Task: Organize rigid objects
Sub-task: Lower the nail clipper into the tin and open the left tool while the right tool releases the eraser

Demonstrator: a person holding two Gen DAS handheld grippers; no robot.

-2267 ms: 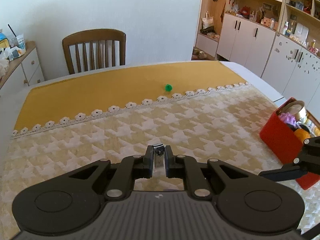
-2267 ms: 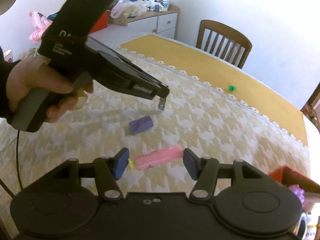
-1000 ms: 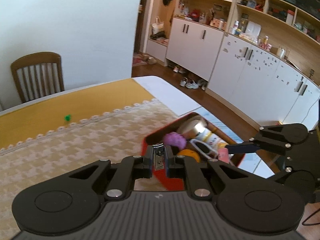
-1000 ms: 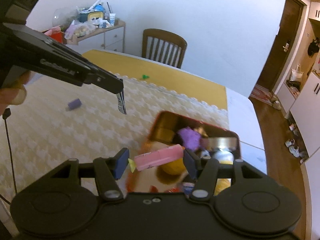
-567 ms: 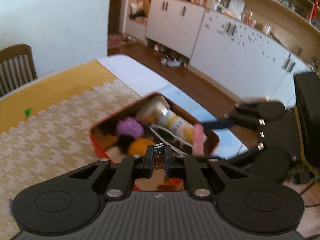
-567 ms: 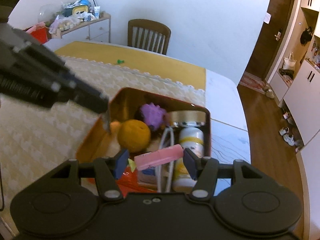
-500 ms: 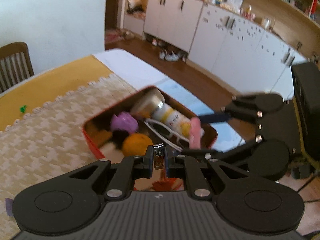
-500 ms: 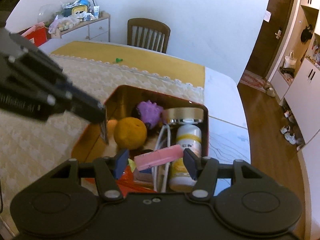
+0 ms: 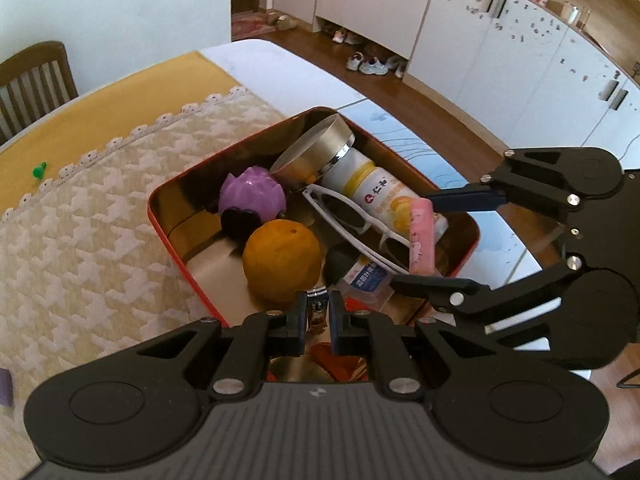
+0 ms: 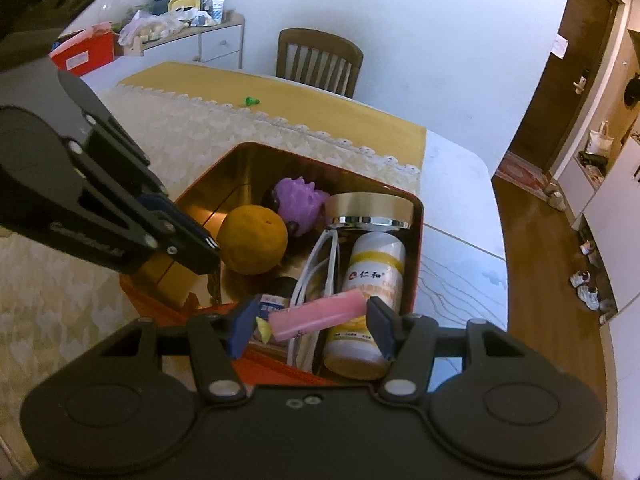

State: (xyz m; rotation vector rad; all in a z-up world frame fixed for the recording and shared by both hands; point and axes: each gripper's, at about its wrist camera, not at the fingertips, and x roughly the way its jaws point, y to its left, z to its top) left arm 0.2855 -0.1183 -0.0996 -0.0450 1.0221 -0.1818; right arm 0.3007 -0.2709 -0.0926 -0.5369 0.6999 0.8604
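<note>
My left gripper [image 9: 318,316] is shut on a small metal nail clipper [image 9: 317,312] and holds it over the near edge of a red tin box [image 9: 176,242]. My right gripper [image 10: 310,320] is shut on a pink highlighter [image 10: 318,315] and holds it above the same box [image 10: 416,248]; the highlighter also shows in the left wrist view [image 9: 420,240]. The box holds an orange [image 9: 282,262], a purple toy [image 9: 252,198], white glasses [image 9: 352,224], a pill bottle [image 10: 370,280] and a gold-lidded jar [image 10: 370,206].
The box sits on a houndstooth tablecloth [image 9: 92,216] near the table's end. A small green piece [image 9: 39,169] lies on the yellow runner. A wooden chair [image 10: 318,62] stands behind the table. A purple block [image 9: 5,386] lies at the left edge.
Both grippers have moved from the tablecloth to above the red box, each carrying its object. Over the last half second both have come lower and closer to the box.
</note>
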